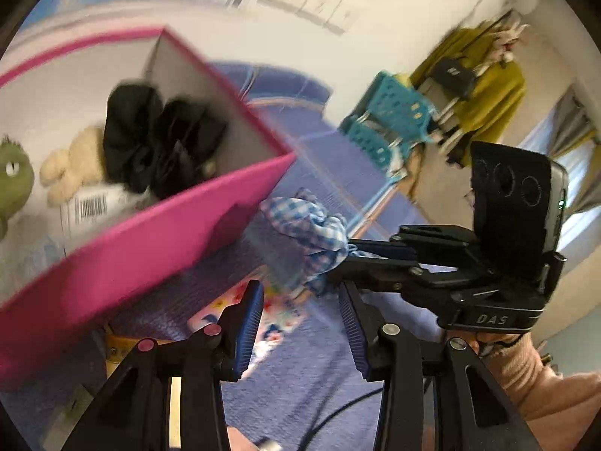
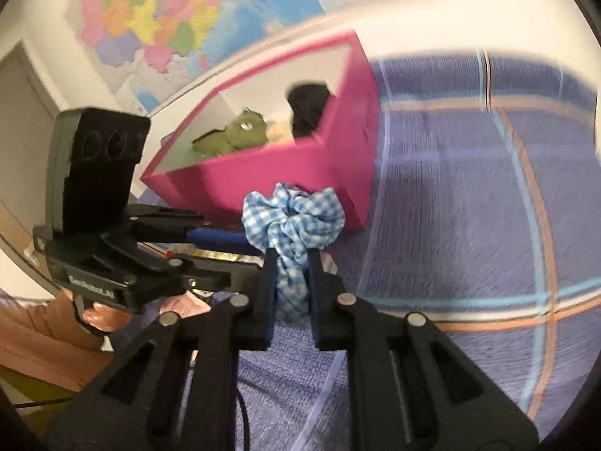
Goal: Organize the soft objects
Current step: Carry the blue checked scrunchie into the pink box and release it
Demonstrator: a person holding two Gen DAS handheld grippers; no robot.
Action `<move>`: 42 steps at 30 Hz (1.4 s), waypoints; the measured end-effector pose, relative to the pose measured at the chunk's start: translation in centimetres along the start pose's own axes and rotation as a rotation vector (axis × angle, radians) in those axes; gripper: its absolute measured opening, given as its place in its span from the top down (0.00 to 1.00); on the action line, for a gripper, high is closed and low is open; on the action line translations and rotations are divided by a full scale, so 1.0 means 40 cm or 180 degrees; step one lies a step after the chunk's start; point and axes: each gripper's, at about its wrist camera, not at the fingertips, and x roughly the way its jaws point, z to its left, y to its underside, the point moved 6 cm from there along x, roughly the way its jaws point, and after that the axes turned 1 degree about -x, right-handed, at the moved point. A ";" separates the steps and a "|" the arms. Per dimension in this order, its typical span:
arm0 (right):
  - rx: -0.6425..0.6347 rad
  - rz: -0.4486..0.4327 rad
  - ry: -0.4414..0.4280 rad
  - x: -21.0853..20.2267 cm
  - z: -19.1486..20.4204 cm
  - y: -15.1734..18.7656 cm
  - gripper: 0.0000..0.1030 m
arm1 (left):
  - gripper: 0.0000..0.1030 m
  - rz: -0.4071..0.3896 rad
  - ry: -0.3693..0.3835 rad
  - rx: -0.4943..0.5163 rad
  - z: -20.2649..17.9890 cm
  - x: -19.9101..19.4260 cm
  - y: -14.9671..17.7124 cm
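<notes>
1. While the pink box takes up the left of the left wrist view, a green plush toy is seen at its far left inside, a cream plush toy beside it, and black fabric items against the grey inner wall; a barcode label lies below the cream toy.
2. Just right of the box's near corner, the blue gingham scrunchie is held above the purple bedspread; it is gripped by the right gripper, which reaches in from the right.
3. At the bottom centre, the left gripper is seen with its blue-padded fingers spread wide and nothing between them.
4. Further right, a teal basket and a yellow garment are seen in the blurred background.
5. In the right wrist view, the left gripper is seen at the left, pointing toward the scrunchie; whether it touches the cloth cannot be told.
6. At centre, the right gripper is closed narrowly on the scrunchie's tail, the bunched cloth standing above the fingertips, just in front of the pink box; the green plush toy shows inside it.
</notes>
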 end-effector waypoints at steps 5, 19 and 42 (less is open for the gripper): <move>-0.0386 -0.0153 0.0046 -0.067 0.077 -0.056 0.84 | 0.60 -0.0337 -0.0006 0.0240 -0.049 -0.112 -0.053; -0.1066 -0.0131 0.0318 0.052 0.125 -0.338 0.83 | 0.63 -0.0659 -0.0410 -0.0185 0.131 -0.187 -0.256; -0.0606 -0.0041 0.0350 0.156 0.031 -0.403 0.47 | 0.56 -0.0824 -0.1103 -0.0354 0.246 -0.227 -0.238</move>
